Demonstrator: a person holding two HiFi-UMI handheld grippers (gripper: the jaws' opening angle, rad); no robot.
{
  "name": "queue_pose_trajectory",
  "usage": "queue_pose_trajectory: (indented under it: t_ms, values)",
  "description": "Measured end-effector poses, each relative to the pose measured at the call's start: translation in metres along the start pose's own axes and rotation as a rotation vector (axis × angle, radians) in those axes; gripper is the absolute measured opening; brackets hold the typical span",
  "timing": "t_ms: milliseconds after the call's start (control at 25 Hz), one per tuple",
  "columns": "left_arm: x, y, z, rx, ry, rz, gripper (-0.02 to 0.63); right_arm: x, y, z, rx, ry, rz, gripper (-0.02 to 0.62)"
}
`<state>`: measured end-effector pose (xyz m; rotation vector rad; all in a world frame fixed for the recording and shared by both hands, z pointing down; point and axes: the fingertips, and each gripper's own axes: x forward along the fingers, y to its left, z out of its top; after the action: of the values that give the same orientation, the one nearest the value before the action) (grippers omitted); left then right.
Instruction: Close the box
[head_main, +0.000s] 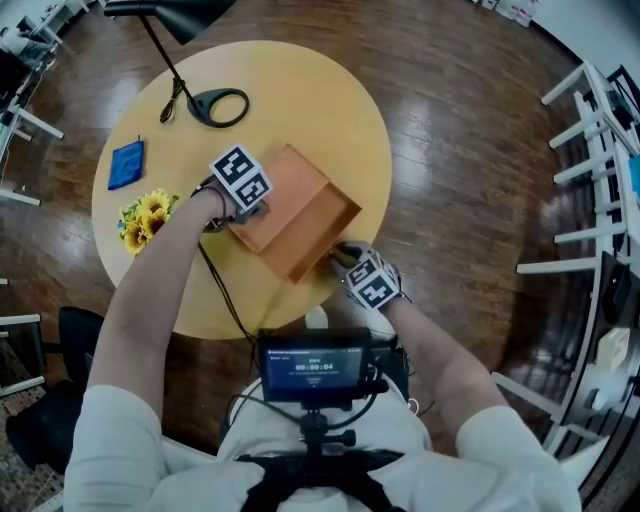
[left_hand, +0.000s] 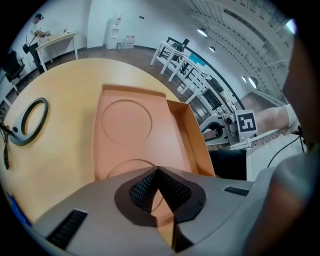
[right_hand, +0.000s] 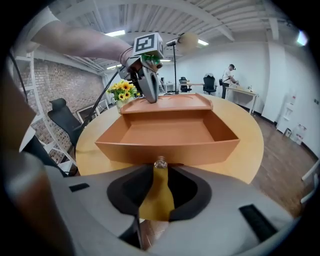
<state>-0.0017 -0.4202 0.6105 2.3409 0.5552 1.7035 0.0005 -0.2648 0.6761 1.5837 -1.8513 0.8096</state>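
Box is sitting open mid-bench, tray facing up and lid hanging folded back behind it, so the closing isn't really happening yet imo. Left claw is clamping the lid's free edge, prob getting set to swing it over. Right claw is sitting at the front wall w/ tips pinched together, nothing b/w them afaict. Left to do: flipping the lid over and pressing it down. Flowers are sitting well off to the side.
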Motion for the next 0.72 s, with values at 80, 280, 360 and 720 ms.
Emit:
queue_pose_trajectory:
  t_ms: [80,280,360,720]
  values:
    - [0.0,0.0,0.001,0.004,-0.002,-0.004,0.002,0.002,-0.002,0.001,0.001,-0.002,-0.006,0.098]
    - [-0.002,-0.001,0.0,0.016,0.004,-0.017,0.002,0.004,0.001,0.004,-0.022,-0.006,-0.007,0.078]
    - [-0.002,-0.002,-0.001,0.023,0.006,-0.023,0.002,0.003,0.002,0.005,-0.019,-0.013,-0.007,0.077]
    - [-0.002,-0.005,-0.002,0.036,0.012,-0.049,0.002,0.016,0.008,0.028,-0.012,-0.036,0.011,0.075]
